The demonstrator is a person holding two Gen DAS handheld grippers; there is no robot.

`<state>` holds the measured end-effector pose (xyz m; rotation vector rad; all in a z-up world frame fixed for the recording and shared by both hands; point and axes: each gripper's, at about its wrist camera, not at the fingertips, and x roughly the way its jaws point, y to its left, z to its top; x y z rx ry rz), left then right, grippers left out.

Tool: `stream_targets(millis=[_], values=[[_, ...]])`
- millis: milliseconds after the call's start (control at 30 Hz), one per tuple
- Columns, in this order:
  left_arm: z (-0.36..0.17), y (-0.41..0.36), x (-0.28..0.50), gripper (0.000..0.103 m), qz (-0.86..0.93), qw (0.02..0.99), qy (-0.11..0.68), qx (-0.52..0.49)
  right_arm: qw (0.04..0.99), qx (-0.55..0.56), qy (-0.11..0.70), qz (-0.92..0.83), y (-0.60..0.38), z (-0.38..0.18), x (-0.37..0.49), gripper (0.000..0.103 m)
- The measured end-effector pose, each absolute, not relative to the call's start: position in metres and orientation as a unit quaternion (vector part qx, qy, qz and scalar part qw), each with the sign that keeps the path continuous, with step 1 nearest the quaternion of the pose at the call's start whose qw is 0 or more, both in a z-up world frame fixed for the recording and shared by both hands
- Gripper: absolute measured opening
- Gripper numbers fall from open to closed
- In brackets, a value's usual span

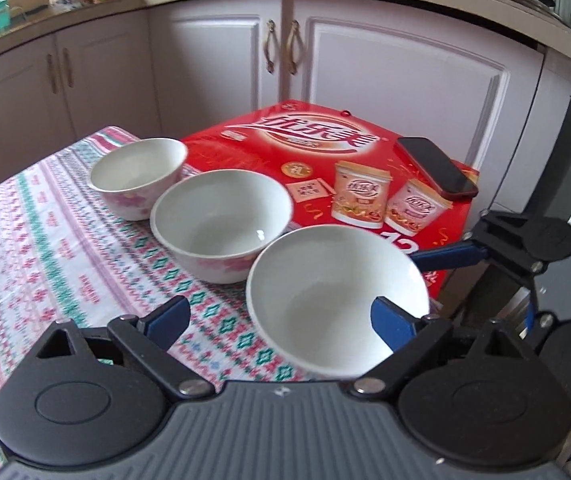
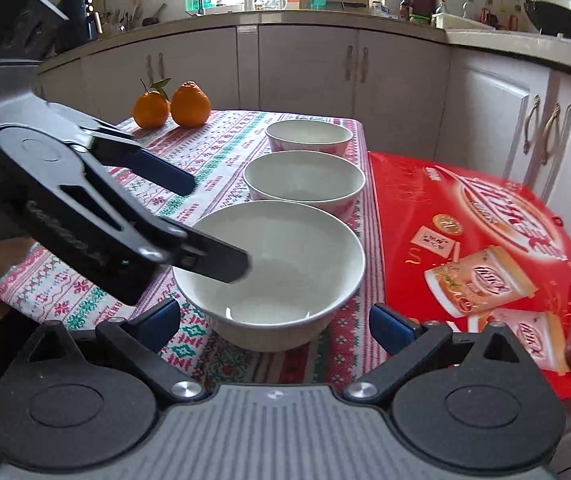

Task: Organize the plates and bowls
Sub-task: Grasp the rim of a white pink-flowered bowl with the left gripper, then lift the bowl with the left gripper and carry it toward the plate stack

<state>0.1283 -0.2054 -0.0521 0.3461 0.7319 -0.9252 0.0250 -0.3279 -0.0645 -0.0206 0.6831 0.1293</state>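
Three white bowls with pink flowers stand in a row on the patterned tablecloth. The near bowl (image 1: 333,296) (image 2: 273,272) lies between both grippers. My left gripper (image 1: 281,320) is open; its right finger (image 1: 393,326) reaches over the near bowl's rim into the bowl, as the right wrist view (image 2: 213,258) shows. My right gripper (image 2: 273,320) is open, with the near bowl just ahead between its fingers. The middle bowl (image 1: 221,224) (image 2: 305,182) and the far bowl (image 1: 137,176) (image 2: 309,136) stand untouched.
A red drink carton (image 1: 325,160) (image 2: 477,248) lies right of the bowls with a dark phone (image 1: 437,168) on it. Two oranges (image 2: 173,106) sit at the table's far left. White kitchen cabinets (image 1: 365,64) stand behind.
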Motion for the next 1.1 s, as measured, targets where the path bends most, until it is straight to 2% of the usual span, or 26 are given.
stream_targets(millis=[167,400,533,1100], values=[[-0.052,-0.215,0.139,0.085,-0.443,0.81,0.351,0.158,0.937,-0.018,0.34,0.076,-0.33,-0.065,0.03,0.094],[-0.057,-0.22,0.149,0.077,-0.454,0.796,0.37,0.152,0.935,-0.031,0.341,0.09,-0.329,-0.063,0.032,0.091],[-0.06,-0.222,0.153,0.067,-0.463,0.786,0.382,0.147,0.935,-0.029,0.342,0.093,-0.33,-0.063,0.033,0.089],[-0.058,-0.211,0.153,0.065,-0.476,0.778,0.391,0.123,0.932,-0.028,0.347,0.105,-0.325,-0.056,0.037,0.089]])
